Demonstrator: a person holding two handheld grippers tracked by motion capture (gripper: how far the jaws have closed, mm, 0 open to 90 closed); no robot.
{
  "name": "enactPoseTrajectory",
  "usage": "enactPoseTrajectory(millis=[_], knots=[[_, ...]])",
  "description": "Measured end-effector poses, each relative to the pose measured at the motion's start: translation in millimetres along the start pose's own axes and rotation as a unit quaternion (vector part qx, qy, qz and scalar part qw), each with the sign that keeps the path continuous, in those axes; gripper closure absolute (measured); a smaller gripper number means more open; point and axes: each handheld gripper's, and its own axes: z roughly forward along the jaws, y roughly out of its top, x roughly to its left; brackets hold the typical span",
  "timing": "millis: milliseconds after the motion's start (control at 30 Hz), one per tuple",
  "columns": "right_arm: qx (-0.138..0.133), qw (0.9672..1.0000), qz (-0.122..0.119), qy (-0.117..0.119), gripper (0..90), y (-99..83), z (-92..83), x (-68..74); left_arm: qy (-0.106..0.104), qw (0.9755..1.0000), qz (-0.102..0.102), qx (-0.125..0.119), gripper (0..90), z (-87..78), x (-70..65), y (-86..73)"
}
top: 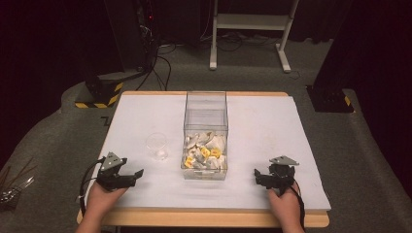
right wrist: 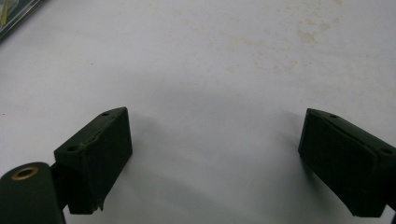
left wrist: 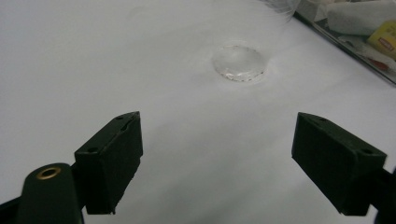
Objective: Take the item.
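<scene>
A clear plastic box [top: 206,116] stands at the middle of the white table sheet [top: 262,126], its near end holding several white and yellow packets [top: 204,153]. A clear glass cup [top: 157,145] stands upright just left of the box. In the left gripper view the cup's base [left wrist: 239,62] lies ahead of the jaws, and the box corner [left wrist: 355,32] is at the upper right. My left gripper [top: 132,175] rests near the front left, open and holding nothing. My right gripper [top: 259,175] rests near the front right, open, with bare sheet between its jaws.
The wooden table edge [top: 204,218] runs along the front. Beyond the table are a white stand's legs [top: 248,43], black equipment with cables [top: 145,43] and hazard-striped bases [top: 99,94]. Faint stains [right wrist: 289,42] mark the sheet ahead of the right gripper.
</scene>
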Motion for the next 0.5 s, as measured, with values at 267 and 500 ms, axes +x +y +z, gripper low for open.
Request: enactPoseTrajectory(millis=[267, 500], knots=[[0.0, 1.0, 0.0, 0.0, 9.6, 0.0, 0.0, 0.0, -0.005, 0.9999, 0.006, -0.014, 17.6, -4.2, -5.2, 4.3], [0.0, 1.0, 0.0, 0.0, 9.7, 0.0, 0.0, 0.0, -0.02, 0.9995, 0.005, -0.024, 18.1, -6.8, -9.4, 7.7]])
